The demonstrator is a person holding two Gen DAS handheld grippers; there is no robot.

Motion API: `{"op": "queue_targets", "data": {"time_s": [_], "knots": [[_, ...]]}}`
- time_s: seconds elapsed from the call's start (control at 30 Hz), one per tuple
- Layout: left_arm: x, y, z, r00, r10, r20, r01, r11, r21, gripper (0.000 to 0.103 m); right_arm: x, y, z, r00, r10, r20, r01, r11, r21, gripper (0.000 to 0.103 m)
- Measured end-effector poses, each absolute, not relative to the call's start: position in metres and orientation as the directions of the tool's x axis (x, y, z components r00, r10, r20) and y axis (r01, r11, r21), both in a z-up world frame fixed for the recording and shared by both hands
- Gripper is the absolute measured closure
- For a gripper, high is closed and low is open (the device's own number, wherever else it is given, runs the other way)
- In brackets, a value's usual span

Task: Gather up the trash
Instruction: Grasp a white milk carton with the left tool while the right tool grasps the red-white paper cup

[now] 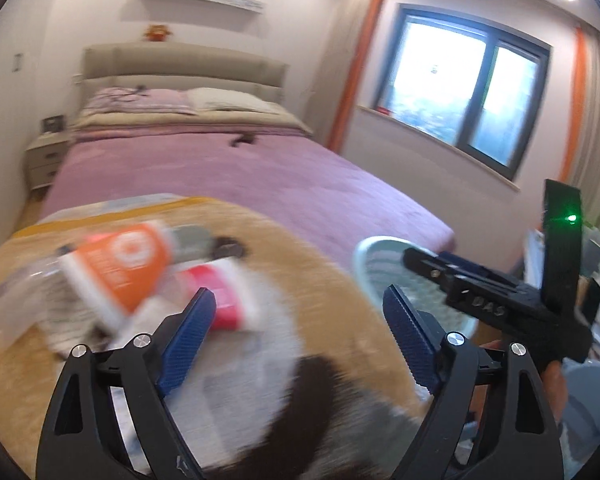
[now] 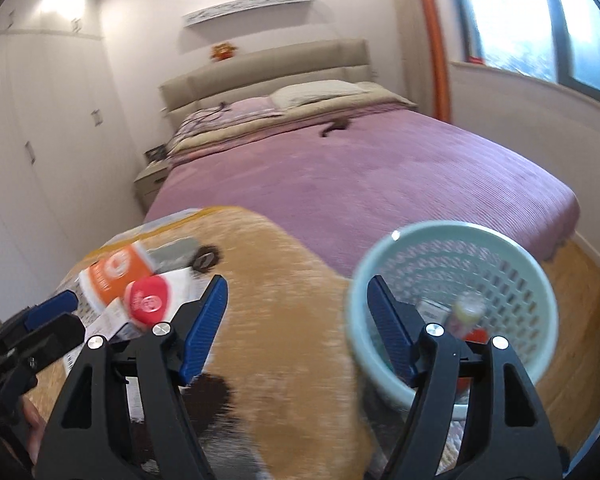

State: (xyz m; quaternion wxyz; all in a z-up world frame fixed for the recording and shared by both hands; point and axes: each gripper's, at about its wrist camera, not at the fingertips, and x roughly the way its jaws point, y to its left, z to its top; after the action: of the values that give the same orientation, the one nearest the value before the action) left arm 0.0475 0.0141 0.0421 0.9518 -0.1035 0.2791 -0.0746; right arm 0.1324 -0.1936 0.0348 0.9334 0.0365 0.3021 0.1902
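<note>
Orange and red wrappers (image 1: 120,268) lie heaped on a tan plush blanket (image 2: 284,292) at the bed's foot.
Beside it I see a mint basket (image 2: 540,280) holding scraps; my left gripper (image 1: 300,336) and right gripper (image 2: 296,316) gape, released, over the purple bed (image 2: 380,176).
</note>
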Motion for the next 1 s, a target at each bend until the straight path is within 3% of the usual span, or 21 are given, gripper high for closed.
{"op": "queue_targets", "data": {"time_s": [0.1, 0.27, 0.53, 1.0], "knots": [[0.037, 0.044, 0.037, 0.836, -0.129, -0.533, 0.009, 0.975, -0.221, 0.017, 0.129, -0.163, 0.037, 0.733, 0.403, -0.548, -0.381, 0.911, 0.161, 0.029], [0.029, 0.081, 0.023, 0.813, -0.063, -0.579, -0.076, 0.974, -0.214, 0.015, 0.128, -0.127, 0.034, 0.689, 0.461, -0.559, -0.456, 0.876, 0.160, 0.028], [0.043, 0.104, -0.012, 0.741, -0.078, -0.667, -0.101, 0.969, -0.226, 0.015, 0.146, -0.067, 0.016, 0.567, 0.543, -0.619, -0.547, 0.810, 0.211, 0.027], [0.055, 0.106, -0.031, 0.737, -0.067, -0.673, -0.095, 0.975, -0.201, 0.019, 0.175, -0.031, -0.024, 0.471, 0.561, -0.681, -0.540, 0.794, 0.280, 0.027]]}}
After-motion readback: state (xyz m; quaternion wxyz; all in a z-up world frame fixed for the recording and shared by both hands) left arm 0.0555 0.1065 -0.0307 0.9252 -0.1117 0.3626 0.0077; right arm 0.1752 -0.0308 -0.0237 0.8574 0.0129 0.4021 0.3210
